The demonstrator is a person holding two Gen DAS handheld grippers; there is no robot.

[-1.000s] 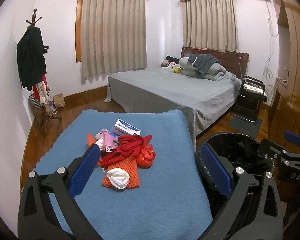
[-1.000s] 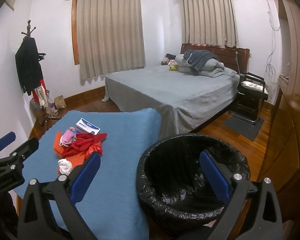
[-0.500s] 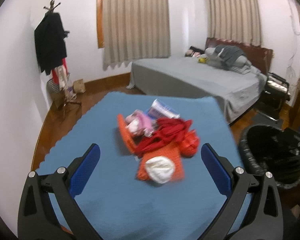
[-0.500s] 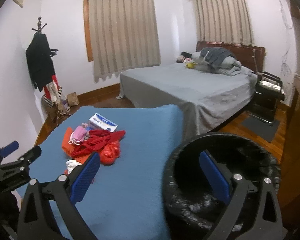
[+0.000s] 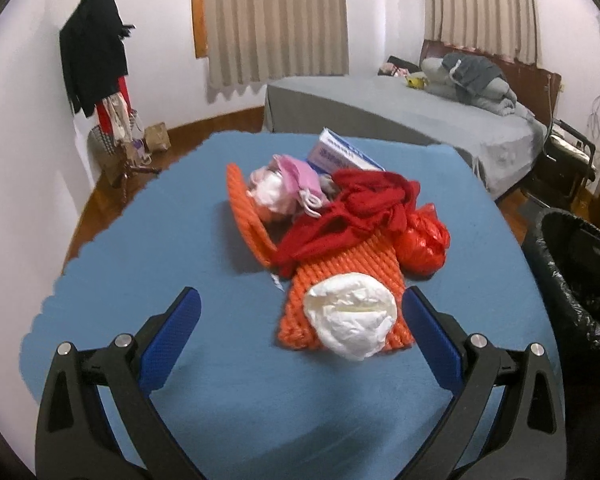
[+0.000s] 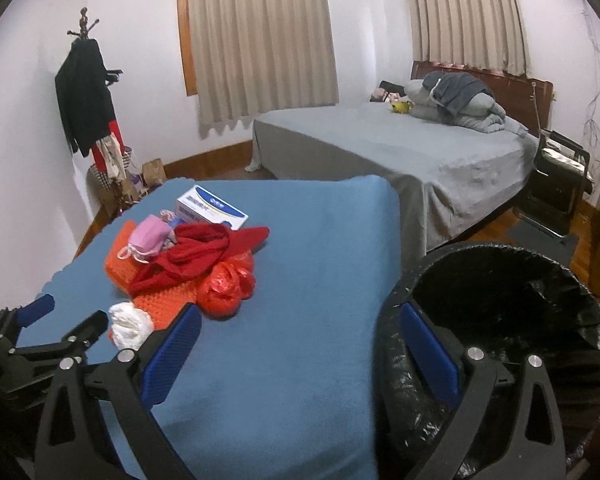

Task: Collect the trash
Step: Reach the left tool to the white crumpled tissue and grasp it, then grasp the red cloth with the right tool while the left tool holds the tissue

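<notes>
while spread wide above the desk (image 5: 220,420), left gripper (image 5: 300,332) frames white crumpled paper (image 5: 350,320) just ahead; right gripper (image 6: 300,344), likewise apart, beside black-lined bin (image 6: 500,320). box (image 6: 211,207) lettering beyond: unreadable.

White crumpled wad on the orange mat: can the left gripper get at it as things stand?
Probably yes. The left gripper is open, and the white crumpled wad lies uncovered on the orange mat just ahead.
</notes>
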